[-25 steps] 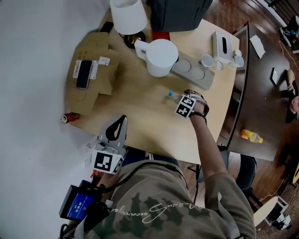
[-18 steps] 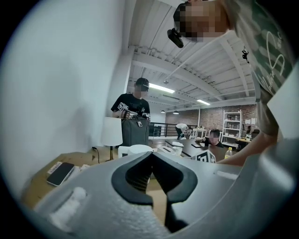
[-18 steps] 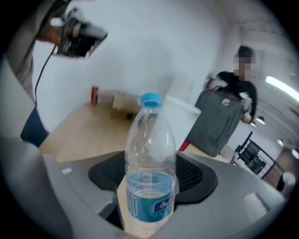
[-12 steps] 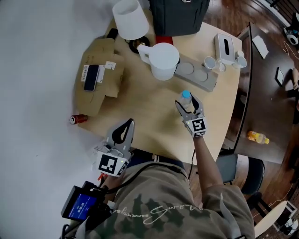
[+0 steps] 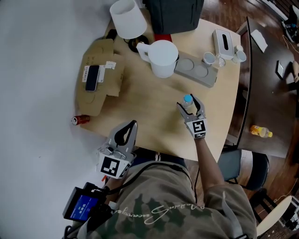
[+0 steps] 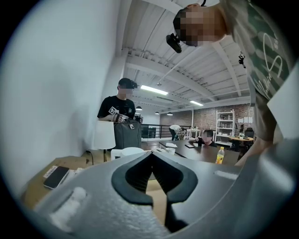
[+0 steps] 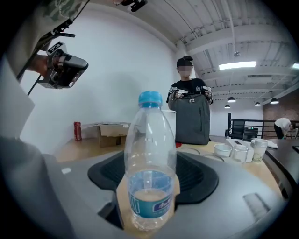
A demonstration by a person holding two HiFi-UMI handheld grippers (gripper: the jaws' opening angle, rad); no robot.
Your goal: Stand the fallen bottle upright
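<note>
A clear plastic bottle (image 5: pixel 188 100) with a blue cap stands upright on the light wooden table (image 5: pixel 140 107), near its right front edge. In the right gripper view the bottle (image 7: pixel 150 177) holds a little water and shows a narrow gap to the jaw on each side. My right gripper (image 5: pixel 188 103) is open around it, one jaw on each side. My left gripper (image 5: pixel 132 123) hovers at the table's front left edge, shut and empty, its tips (image 6: pixel 152 155) meeting.
A white pitcher (image 5: pixel 163 57), a grey tray with cups (image 5: pixel 198 74), a lamp shade (image 5: pixel 127 18), a dark bag (image 5: pixel 175 14) and a tissue box (image 5: pixel 223 43) fill the far side. At the left lie a cardboard box (image 5: pixel 105 86) with a phone (image 5: pixel 91 77) and a red can (image 5: pixel 80 120).
One second ago the bottle lay tilted in my right gripper farther back; it now stands upright nearer the front edge. The left gripper has barely moved.
</note>
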